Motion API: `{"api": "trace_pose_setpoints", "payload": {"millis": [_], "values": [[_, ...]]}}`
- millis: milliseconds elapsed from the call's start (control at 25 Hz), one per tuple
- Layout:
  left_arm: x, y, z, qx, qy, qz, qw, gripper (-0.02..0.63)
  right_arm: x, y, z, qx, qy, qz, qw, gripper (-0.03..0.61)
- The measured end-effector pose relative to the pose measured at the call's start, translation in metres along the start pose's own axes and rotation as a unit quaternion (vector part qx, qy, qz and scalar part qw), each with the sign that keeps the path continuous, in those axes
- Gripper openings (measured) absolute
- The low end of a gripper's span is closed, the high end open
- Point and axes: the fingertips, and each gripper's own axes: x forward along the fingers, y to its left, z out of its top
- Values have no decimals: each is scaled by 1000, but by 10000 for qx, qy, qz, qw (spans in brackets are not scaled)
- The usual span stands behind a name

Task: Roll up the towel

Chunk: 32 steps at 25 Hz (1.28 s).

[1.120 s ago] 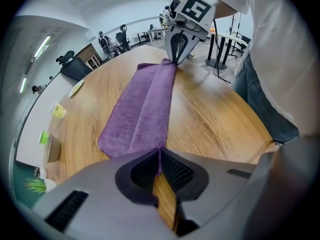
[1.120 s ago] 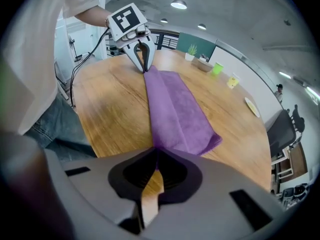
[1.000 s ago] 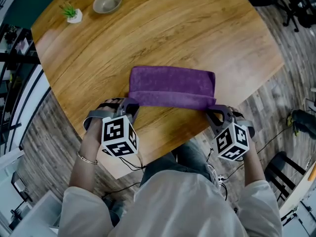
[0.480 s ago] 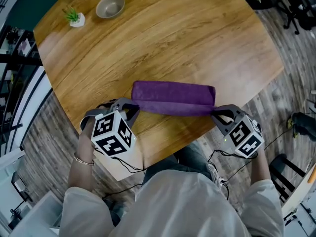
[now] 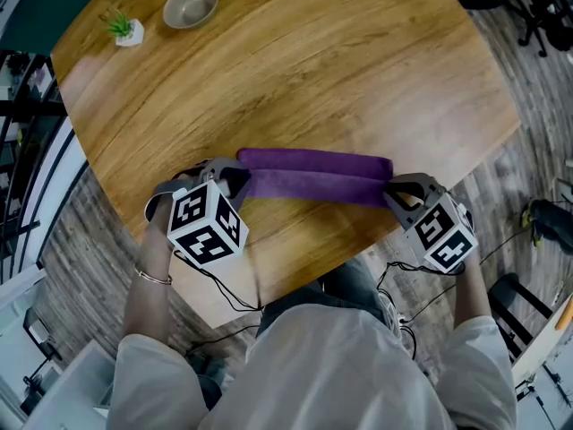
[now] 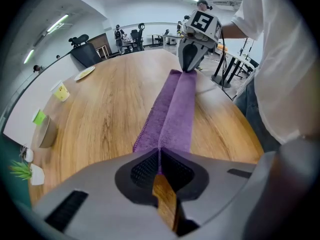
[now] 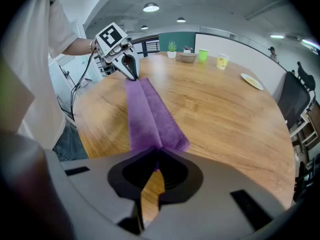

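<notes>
Towel lies pinched by left hand-held gripper and right hand-held gripper.

No readable text, no labels, no numbers

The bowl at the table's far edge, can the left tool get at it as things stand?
Probably not: the left tool is shut on the purple towel, and the bowl sits far beyond it.

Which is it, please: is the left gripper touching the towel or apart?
Touching: the left gripper view shows the left gripper shut on the towel.
</notes>
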Motion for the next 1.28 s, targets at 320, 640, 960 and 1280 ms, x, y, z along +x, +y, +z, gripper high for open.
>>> {"api": "trace_pose_setpoints", "payload": {"millis": [320,640,960,1280], "values": [[-23,12,-2,31,-260,500,9984,97,-18,-1,7,-62,-217,-298,9993,85],[-23,-35,6,891,-90,420,9951,100,-15,38,3,-641,17,-304,9975,89],[-2,-36,-1,1002,81,361,9943,98,4,42,-6,-1050,253,-457,9931,91],[8,-37,-4,1064,83,383,9936,89,13,37,-8,-1278,273,-724,9888,57]]}}
